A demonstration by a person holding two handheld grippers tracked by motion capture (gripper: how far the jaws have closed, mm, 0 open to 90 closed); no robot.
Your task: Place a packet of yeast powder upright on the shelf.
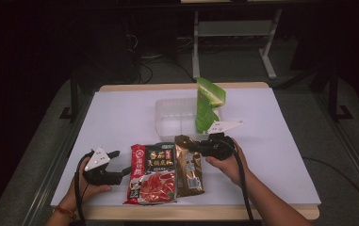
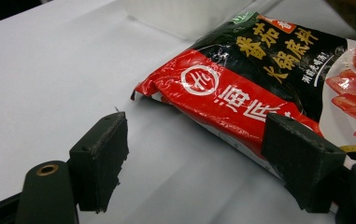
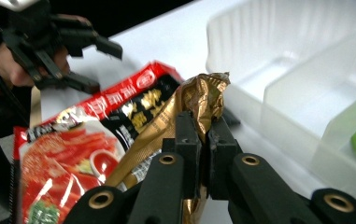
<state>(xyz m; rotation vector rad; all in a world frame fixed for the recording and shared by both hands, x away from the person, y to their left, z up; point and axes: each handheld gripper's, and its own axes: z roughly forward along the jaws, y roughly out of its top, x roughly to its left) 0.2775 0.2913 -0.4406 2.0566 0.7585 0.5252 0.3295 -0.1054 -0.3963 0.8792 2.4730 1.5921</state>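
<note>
Step in hand, as I judge it: packing pouches into the clear plastic bin [image 1: 167, 120]. The right gripper [image 3: 202, 140] is clenched on the top edge of the gold-brown pouch [image 1: 189, 165], which lies just in front of the bin with that end raised. The left gripper [image 1: 116, 165] sits released, jaws apart and holding nothing, beside the red-and-black pouch [image 1: 152, 173] — also in front of the bin. A green pouch [image 1: 208, 106] already stands in the bin's right end. Next move calls for lifting the gold-brown pouch clear and lowering it into a free compartment. Writing: large Chinese characters on the red-and-black pouch, apparently a hotpot soup base with a round logo — gold-brown pouch's label unreadable.
</note>
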